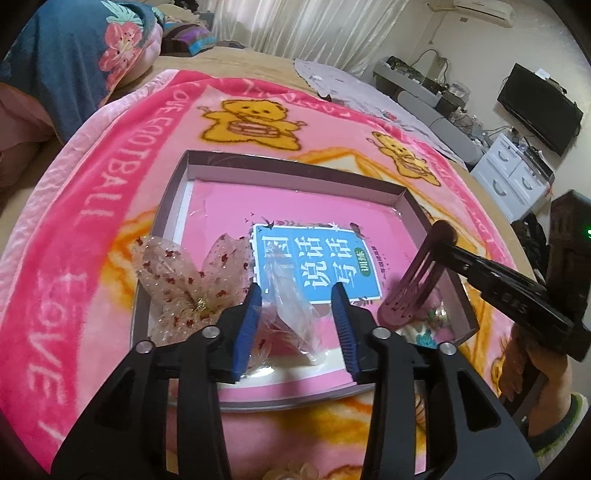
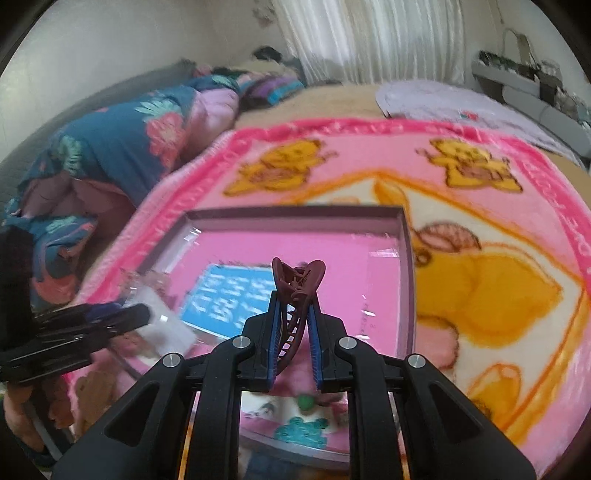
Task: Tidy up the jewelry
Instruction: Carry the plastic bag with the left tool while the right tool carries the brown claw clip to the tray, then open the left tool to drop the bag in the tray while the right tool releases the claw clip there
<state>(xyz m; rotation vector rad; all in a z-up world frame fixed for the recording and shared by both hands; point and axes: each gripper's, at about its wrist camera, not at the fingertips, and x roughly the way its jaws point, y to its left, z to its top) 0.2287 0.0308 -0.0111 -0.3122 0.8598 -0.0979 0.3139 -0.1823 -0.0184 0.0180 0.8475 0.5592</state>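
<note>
Your right gripper (image 2: 291, 325) is clamped on the claw clip (image 2: 297, 291), held above the tray (image 1: 295, 168) near its right wall; a loose pinch could drop it outside. Your left gripper (image 1: 297, 321) hangs spread over a clear bag (image 1: 295, 314) inside the tray, bow (image 1: 184, 284) just left, crowding the near end.

Even, moderately bright daylight enters through the white curtains (image 1: 295, 26) at the far side of the room, leaving only soft shadows on the pink blanket (image 1: 92, 206) and small glare patches on the glossy lining of the tray (image 1: 199, 173). Both fisheye views curve straight lines strongly toward the edges and end in dark vignetted corners. The left wrist view is sharp, whereas the right wrist view is motion-blurred throughout, smearing the print on the blue book (image 2: 225, 291).
</note>
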